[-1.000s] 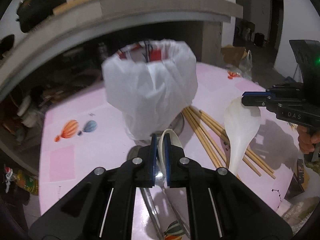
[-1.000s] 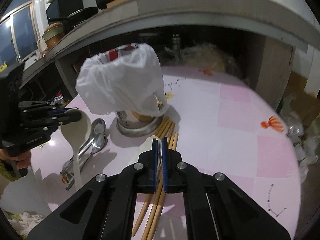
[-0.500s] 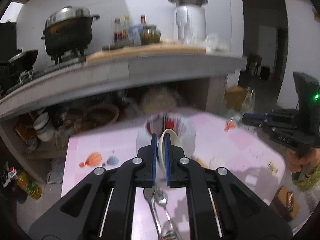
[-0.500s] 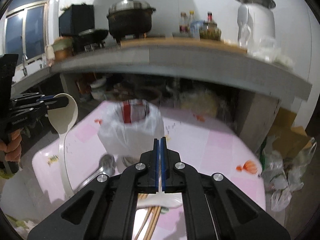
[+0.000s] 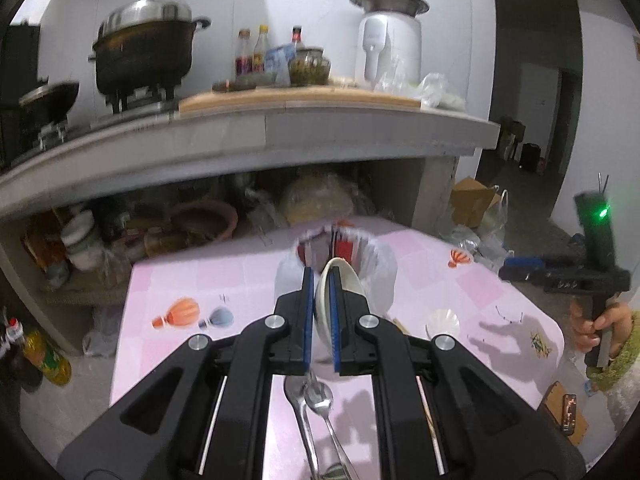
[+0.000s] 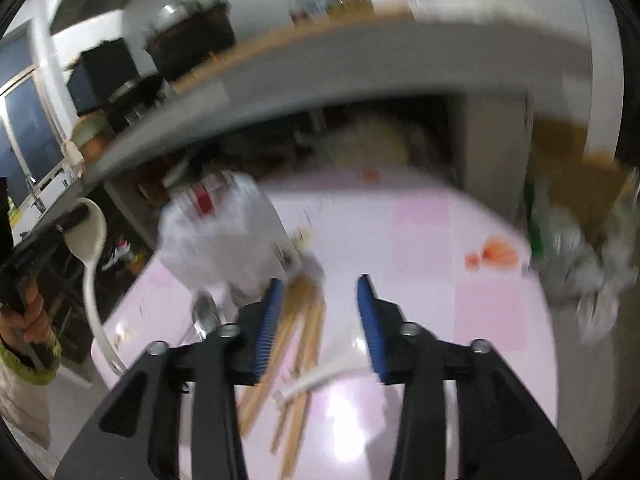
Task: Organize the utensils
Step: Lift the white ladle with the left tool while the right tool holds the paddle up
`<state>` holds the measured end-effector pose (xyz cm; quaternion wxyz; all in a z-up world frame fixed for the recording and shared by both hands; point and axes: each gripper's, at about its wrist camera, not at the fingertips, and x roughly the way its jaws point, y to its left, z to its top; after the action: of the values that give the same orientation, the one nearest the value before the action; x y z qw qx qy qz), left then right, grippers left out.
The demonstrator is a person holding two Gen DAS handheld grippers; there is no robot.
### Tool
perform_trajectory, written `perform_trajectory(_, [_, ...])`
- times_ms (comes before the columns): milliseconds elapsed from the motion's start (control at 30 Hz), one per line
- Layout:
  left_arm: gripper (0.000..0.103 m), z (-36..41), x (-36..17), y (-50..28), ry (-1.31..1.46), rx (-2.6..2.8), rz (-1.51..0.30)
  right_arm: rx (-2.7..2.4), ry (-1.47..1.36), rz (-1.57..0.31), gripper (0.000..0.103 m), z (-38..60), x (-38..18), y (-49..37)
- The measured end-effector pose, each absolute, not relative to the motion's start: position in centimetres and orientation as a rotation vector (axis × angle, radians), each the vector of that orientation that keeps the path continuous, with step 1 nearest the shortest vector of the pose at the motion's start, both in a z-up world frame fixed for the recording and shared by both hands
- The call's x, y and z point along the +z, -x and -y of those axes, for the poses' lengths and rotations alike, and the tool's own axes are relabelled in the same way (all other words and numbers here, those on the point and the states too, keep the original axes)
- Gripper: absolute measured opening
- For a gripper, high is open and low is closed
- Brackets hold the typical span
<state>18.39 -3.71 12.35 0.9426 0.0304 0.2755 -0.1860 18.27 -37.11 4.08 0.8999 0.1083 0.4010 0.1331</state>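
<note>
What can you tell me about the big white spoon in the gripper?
The white spoon looks like smooth plastic, with a round, deep bowl and a long curved handle ending in a small hook. The left gripper is shut on the bowl, its blue jaws pinching the rim, so the handle hangs down. It is lifted off the pink table, touching nothing else.

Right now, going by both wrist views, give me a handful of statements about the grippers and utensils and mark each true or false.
1. The left gripper is shut on a white ladle. True.
2. The right gripper grips a white spoon. False: its jaws have just been opening, pads clear; a white spoon lies on the table below.
3. Wooden chopsticks lie loose on the pink tablecloth. True.
4. Both metal spoons stand inside the bag-lined holder. False: they lie on the table.
</note>
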Motion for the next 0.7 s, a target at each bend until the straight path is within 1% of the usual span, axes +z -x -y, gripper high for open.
perform_trajectory(167, [0.006,3.6,8.9,-18.6,-0.010,-0.385,-0.633,0.266,-0.317,-1.020,0.042,38.9,-3.5,-20.8])
perform_trajectory(267, [0.006,3.7,7.7,-18.8,0.000,-0.372,-0.658,0.251,-0.348,-1.095,0.042,38.8,-6.4,-22.0])
perform_trajectory(333, [0.006,3.5,7.2,-18.8,0.007,-0.368,-0.666,0.218,-0.321,-1.105,0.042,38.5,-7.3,-22.7])
perform_trajectory(633, [0.006,3.2,6.4,-19.7,0.013,-0.359,-0.681,0.162,-0.162,-1.048,0.042,36.4,-7.6,-25.8])
perform_trajectory(667, [0.006,3.1,6.4,-19.7,0.014,-0.358,-0.682,0.161,-0.130,-1.049,0.040,36.0,-7.6,-26.0])
perform_trajectory(700, [0.006,3.1,6.3,-19.8,0.016,-0.358,-0.683,0.162,-0.105,-1.050,0.033,35.7,-7.5,-26.0])
